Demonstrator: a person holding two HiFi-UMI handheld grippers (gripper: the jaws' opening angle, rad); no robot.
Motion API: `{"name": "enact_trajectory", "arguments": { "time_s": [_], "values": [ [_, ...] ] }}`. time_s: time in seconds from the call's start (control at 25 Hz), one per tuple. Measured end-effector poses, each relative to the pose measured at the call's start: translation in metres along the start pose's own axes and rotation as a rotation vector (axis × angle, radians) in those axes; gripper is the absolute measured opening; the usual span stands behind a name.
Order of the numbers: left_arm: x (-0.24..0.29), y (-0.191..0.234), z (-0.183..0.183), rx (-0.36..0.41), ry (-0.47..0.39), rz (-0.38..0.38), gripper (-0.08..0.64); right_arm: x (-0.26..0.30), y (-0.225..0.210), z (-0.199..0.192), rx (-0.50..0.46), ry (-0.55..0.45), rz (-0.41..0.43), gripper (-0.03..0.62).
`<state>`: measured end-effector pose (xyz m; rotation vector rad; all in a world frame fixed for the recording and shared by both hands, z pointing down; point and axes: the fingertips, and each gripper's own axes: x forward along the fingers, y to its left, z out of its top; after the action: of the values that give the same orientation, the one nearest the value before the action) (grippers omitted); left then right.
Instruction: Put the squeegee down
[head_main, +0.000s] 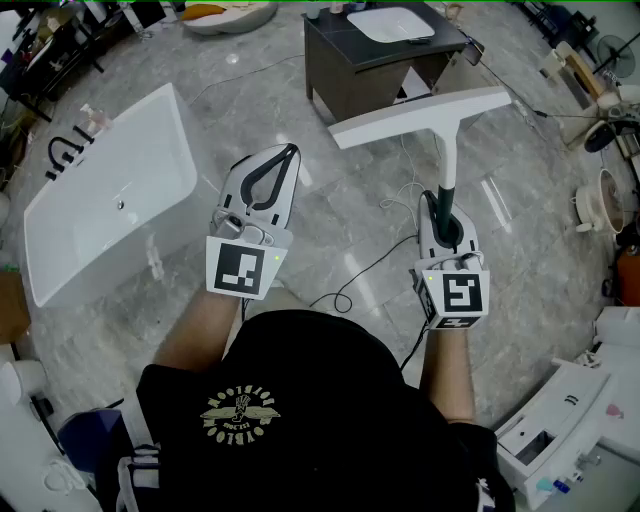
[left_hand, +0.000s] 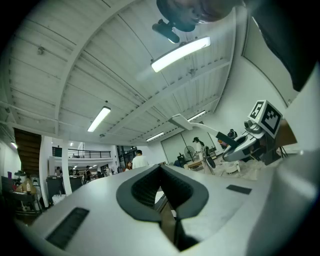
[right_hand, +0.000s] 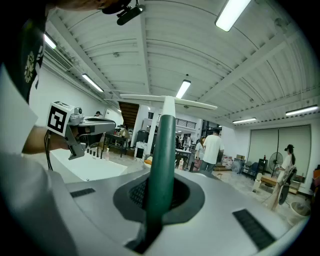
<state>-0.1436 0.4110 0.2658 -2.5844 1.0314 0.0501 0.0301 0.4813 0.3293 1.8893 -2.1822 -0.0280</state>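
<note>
Head view looks down on a glossy grey marble floor, with a smooth white bathtub to our left, a dark boxy cabinet bearing a white basin ahead, and a thin black cable lying between our arms. We hold the squeegee out above the floor: a broad pale blade head on a slim dark-green handle, pinched by our right claw. Our left claw is pressed together, empty.

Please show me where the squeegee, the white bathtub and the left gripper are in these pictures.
squeegee (head_main: 420, 112): head view, on the middle of its white blade.
white bathtub (head_main: 150, 165): head view, on its bare inner wall.
left gripper (head_main: 290, 152): head view, between its closed fingertips.
</note>
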Motion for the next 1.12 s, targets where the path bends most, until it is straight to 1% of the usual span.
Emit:
{"name": "enact_trajectory", "arguments": {
  "time_s": [0.2,0.32,0.44,0.6,0.68,0.8,0.88,0.96,1.04,1.08,1.12],
  "values": [
    [0.002,-0.023,0.005,0.014,-0.002,0.005,0.023,-0.01,-0.011,-0.007,-0.004,-0.005,0.014,0.028],
    [0.003,-0.029,0.007,0.034,0.008,0.004,0.023,-0.011,-0.014,-0.005,0.006,-0.028,0.018,0.028],
    [0.004,-0.027,0.006,0.054,0.018,0.007,0.023,-0.005,-0.012,-0.001,0.006,-0.046,0.024,0.028],
    [0.009,-0.015,-0.002,0.066,0.031,0.017,0.023,0.01,-0.007,-0.004,0.001,-0.04,0.039,0.028],
    [0.017,-0.005,-0.006,0.073,0.034,0.026,0.023,0.023,-0.007,-0.006,0.004,-0.036,0.041,0.028],
    [0.035,0.006,-0.017,0.107,0.065,0.013,0.023,0.046,-0.008,-0.009,0.021,-0.033,0.039,0.028],
    [0.054,0.013,-0.024,0.092,0.079,0.007,0.023,0.067,-0.011,-0.008,0.029,-0.04,0.043,0.028],
    [0.08,0.024,-0.029,0.075,0.066,0.006,0.023,0.096,-0.021,-0.005,0.049,-0.043,0.026,0.028],
    [0.109,0.035,-0.039,0.098,0.053,-0.008,0.023,0.126,-0.03,-0.002,0.071,-0.022,-0.009,0.028],
    [0.122,0.041,-0.045,0.107,0.051,-0.007,0.023,0.139,-0.033,0.0,0.066,-0.005,-0.013,0.028],
    [0.134,0.05,-0.05,0.099,0.045,0.005,0.023,0.152,-0.035,0.004,0.044,0.009,-0.005,0.028]
  ]
}}
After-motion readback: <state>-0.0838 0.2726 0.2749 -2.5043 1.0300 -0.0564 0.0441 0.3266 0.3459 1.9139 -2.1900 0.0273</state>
